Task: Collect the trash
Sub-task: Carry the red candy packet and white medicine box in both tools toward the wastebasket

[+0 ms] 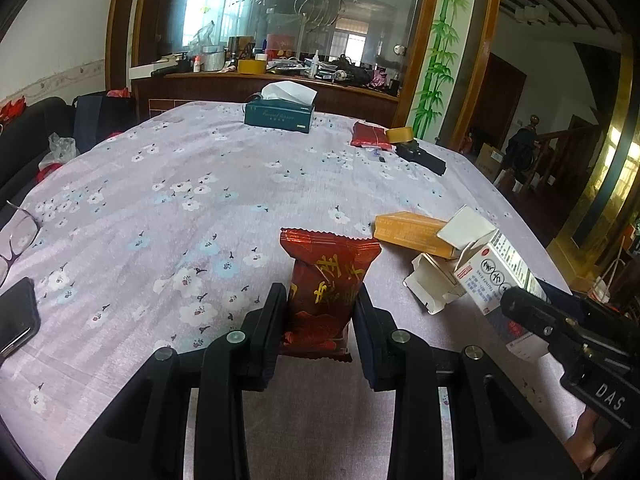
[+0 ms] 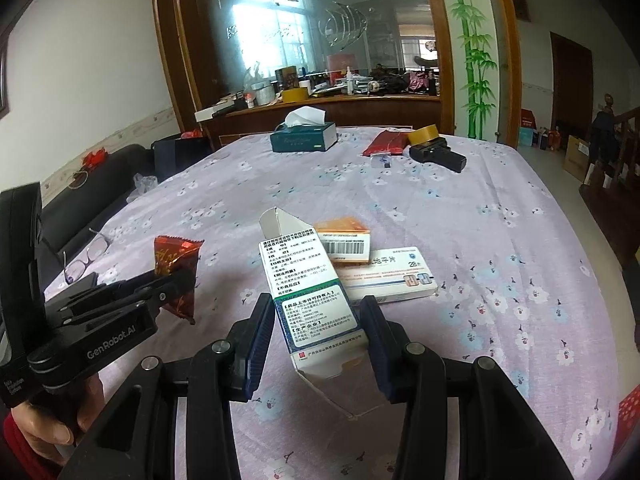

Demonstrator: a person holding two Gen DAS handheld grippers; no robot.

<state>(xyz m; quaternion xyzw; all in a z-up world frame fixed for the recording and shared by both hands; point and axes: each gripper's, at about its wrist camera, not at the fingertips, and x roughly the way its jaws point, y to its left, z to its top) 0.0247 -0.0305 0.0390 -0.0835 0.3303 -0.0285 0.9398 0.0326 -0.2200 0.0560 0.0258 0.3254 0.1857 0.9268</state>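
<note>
Trash is sitting in both claws above the flowered tablecloth (image 1: 160, 184): the left gripper (image 1: 320, 312) is clamping a red snack wrapper (image 1: 326, 280), the right gripper (image 2: 316, 320) is clamping an opened medicine box (image 2: 308, 280). Only the right view is showing the flat white box (image 2: 394, 276) beneath the orange box (image 2: 344, 236); only the left is showing the phone (image 1: 16, 316).

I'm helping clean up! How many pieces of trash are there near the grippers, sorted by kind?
Red snack wrappers: 1, the red snack wrapper held in the left gripper.
Cardboard medicine boxes: 3, the white and green box held in the right gripper, the orange box and the flat white box on the table.
Total: 4
</note>
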